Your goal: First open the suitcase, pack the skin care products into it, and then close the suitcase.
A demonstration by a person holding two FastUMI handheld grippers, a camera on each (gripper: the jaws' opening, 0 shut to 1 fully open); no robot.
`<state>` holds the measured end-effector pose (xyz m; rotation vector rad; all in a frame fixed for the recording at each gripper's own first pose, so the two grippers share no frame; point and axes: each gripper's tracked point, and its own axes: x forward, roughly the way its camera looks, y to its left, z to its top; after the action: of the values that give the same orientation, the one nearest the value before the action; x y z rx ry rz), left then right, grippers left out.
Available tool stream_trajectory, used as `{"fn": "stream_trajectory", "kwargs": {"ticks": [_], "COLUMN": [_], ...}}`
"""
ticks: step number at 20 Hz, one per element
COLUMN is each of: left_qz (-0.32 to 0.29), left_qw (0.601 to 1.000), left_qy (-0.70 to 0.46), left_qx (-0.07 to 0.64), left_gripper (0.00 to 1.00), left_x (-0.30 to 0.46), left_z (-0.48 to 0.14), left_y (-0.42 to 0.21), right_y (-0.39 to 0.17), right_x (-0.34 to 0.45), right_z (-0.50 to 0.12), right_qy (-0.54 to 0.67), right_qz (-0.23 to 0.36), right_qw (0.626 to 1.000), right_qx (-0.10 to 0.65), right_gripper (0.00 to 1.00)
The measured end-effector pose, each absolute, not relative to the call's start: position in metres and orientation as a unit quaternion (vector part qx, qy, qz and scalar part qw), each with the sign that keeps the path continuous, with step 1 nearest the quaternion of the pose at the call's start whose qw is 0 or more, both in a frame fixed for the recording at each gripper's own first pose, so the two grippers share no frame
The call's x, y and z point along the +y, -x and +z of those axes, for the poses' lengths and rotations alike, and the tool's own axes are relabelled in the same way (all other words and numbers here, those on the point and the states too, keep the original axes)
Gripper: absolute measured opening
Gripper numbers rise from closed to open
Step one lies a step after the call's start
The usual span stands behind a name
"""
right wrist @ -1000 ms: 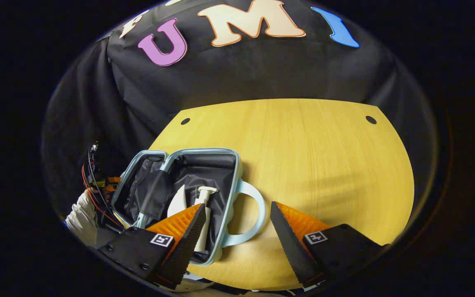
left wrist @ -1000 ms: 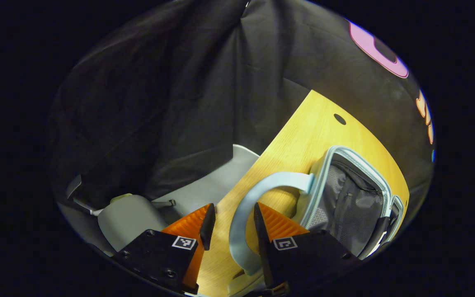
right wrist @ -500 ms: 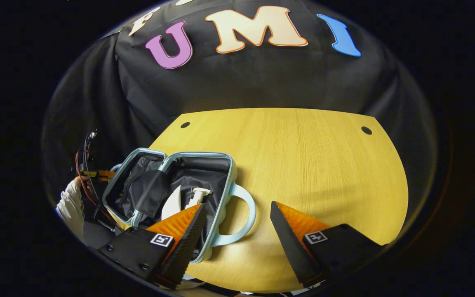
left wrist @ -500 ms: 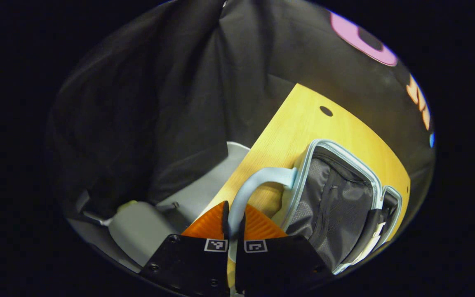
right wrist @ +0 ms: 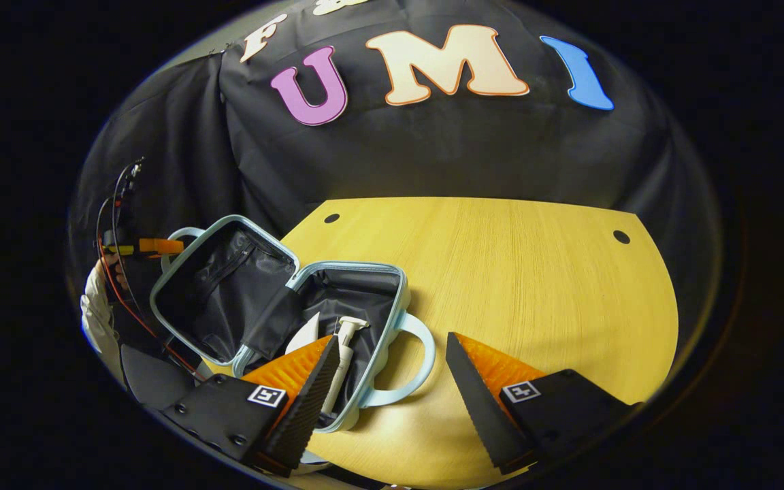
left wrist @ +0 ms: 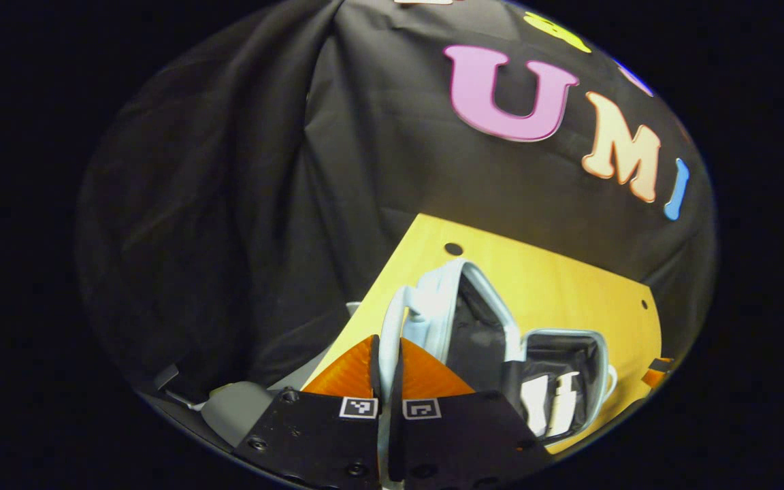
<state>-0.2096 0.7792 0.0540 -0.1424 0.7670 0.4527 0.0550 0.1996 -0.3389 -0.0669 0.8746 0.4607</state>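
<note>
Pale blue trim runs round the little suitcase (right wrist: 337, 320), which sits at the near left part of the yellow wooden surface (right wrist: 514, 272), just in front of the right claw. Its base half lies flat on the wood with a black lining, and inside it I can see a white pump bottle (right wrist: 341, 357) lying lengthways beside a second white skin care item (right wrist: 303, 333), partly hidden by the claw's finger. The base's own handle (right wrist: 411, 361) loops out over the wood toward the right claw.

The lid (right wrist: 218, 289) is raised at a slant, hinged along the base's left edge, its dark lined inside facing up and rightward. In the left gripper view the lid (left wrist: 474, 320) stands close to edge-on, with the open base (left wrist: 562, 381) and the white bottles beyond it.

The left claw (left wrist: 385, 361) is pinched tight on the lid's handle (left wrist: 392, 320), both fingers pressing the pale blue loop between them. From the right gripper view that same claw (right wrist: 150, 245) shows at the lid's far left, with a hand (right wrist: 109, 269) in a light sleeve behind it and red and black wires running up from it.

The right claw (right wrist: 392, 374) hangs above the base's handle and the surface with its fingers spread wide, holding nothing.
</note>
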Motion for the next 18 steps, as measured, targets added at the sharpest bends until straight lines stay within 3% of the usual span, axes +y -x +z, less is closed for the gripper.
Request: {"fn": "stream_trajectory", "kwargs": {"ticks": [10,18], "left_qz": [0.057,-0.078], "left_qw": [0.938,0.920], "left_qy": [0.073,0.136], "left_qx": [0.333,0.360], "left_gripper": [0.00,0.00], "left_x": [0.599,0.454], "left_z": [0.107,0.064], "left_y": [0.141,0.108], "right_y": [-0.058,-0.061], "right_x": [0.143,0.066], "right_z": [-0.307,-0.292], "right_qy": [-0.031,-0.060], "right_qz": [0.205,0.141], "right_qw": [0.900,0.916], "right_qx": [0.383,0.371], "right_gripper": [0.97,0.99]}}
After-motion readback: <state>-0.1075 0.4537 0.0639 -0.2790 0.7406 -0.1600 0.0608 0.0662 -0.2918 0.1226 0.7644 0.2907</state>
